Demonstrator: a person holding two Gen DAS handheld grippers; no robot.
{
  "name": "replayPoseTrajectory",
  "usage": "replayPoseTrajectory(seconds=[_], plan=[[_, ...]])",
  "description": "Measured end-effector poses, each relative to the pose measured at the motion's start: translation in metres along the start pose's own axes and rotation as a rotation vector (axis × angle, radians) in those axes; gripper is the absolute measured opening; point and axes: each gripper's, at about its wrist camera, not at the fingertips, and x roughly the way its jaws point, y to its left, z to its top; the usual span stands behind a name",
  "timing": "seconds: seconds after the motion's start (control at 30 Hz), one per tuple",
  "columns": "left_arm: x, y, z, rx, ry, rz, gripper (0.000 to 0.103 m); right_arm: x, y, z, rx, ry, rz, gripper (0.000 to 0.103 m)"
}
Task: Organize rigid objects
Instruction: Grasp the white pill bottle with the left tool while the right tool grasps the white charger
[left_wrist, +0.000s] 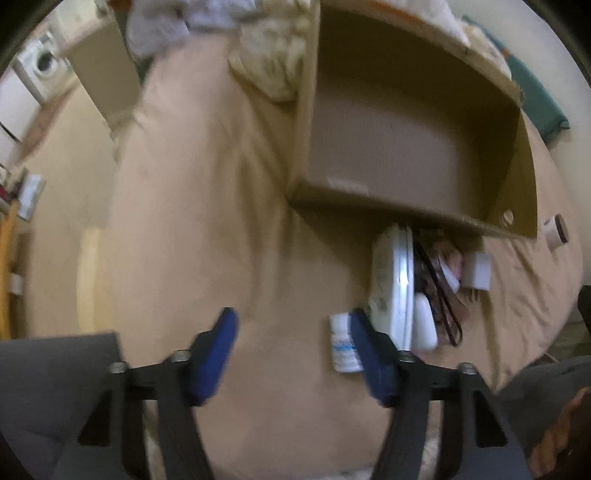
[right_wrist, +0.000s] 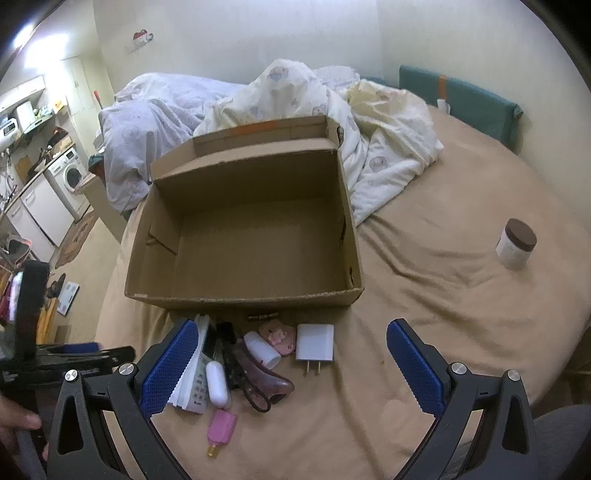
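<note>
Cardboard box (right_wrist: 243, 236) behind clutter

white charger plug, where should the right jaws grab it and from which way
Probably best across the two narrow sides of the white charger plug, coming straight down from above. It lies flat on the bed sheet, prongs towards the camera, with bare sheet on its right but the pink case close on its left.

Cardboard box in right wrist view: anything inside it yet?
No, the cardboard box shows only its bare floor; the small items such as the white charger lie on the bed in front of it.
</note>
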Motion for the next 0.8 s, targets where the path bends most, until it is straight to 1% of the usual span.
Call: replayPoseTrajectory(seconds=[0.07, 0.1, 0.17, 0.23, 0.27, 0.33, 0.4, 0.47, 0.5, 0.53, 0.57, 0.63, 0.67, 0.7, 0.8], plan=[[0.012, -0.005, -0.001, 0.007, 0.057, -0.010, 0.056, 0.006, -0.004, 0.003, 0.010, 0.042, 0.053, 0.103], [0.016, -0.007, -0.002, 0.011, 0.067, -0.004, 0.056, 0.012, -0.006, 0.006, 0.013, 0.080, 0.093, 0.103], [0.024, -0.011, -0.004, 0.017, 0.098, -0.008, 0.056, 0.024, -0.009, 0.008, 0.012, 0.146, 0.125, 0.102], [0.030, -0.016, -0.006, 0.021, 0.122, -0.013, 0.056, 0.038, -0.014, 0.011, 0.037, 0.215, 0.171, 0.093], [0.034, -0.018, -0.007, 0.025, 0.138, -0.012, 0.056, 0.046, -0.015, 0.012, 0.052, 0.245, 0.196, 0.087], [0.040, -0.022, -0.009, 0.029, 0.158, -0.012, 0.055, 0.063, -0.017, 0.014, 0.068, 0.321, 0.234, 0.085], [0.047, -0.026, -0.009, 0.035, 0.161, -0.005, 0.053, 0.077, -0.013, 0.014, 0.054, 0.380, 0.265, 0.072], [0.052, -0.028, -0.010, 0.033, 0.164, -0.008, 0.052, 0.087, -0.010, 0.014, 0.048, 0.418, 0.287, 0.066], [0.054, -0.029, -0.010, 0.031, 0.169, -0.014, 0.049, 0.090, -0.011, 0.012, 0.050, 0.435, 0.295, 0.066], [0.055, -0.030, -0.010, 0.029, 0.172, -0.024, 0.045, 0.094, -0.012, 0.011, 0.049, 0.447, 0.290, 0.066], [0.058, -0.029, -0.011, 0.027, 0.173, -0.029, 0.043, 0.098, -0.013, 0.009, 0.052, 0.452, 0.272, 0.066], [0.065, -0.030, -0.012, 0.025, 0.187, -0.043, 0.035, 0.108, -0.021, 0.006, 0.079, 0.480, 0.220, 0.066], [0.072, -0.032, -0.013, 0.026, 0.205, -0.047, 0.028, 0.115, -0.024, 0.003, 0.093, 0.501, 0.199, 0.066], [0.075, -0.031, -0.014, 0.022, 0.217, -0.052, 0.026, 0.121, -0.028, 0.002, 0.101, 0.522, 0.175, 0.066], [0.074, -0.030, -0.010, 0.010, 0.209, -0.057, 0.024, 0.139, -0.031, 0.000, 0.107, 0.554, 0.114, 0.066]])
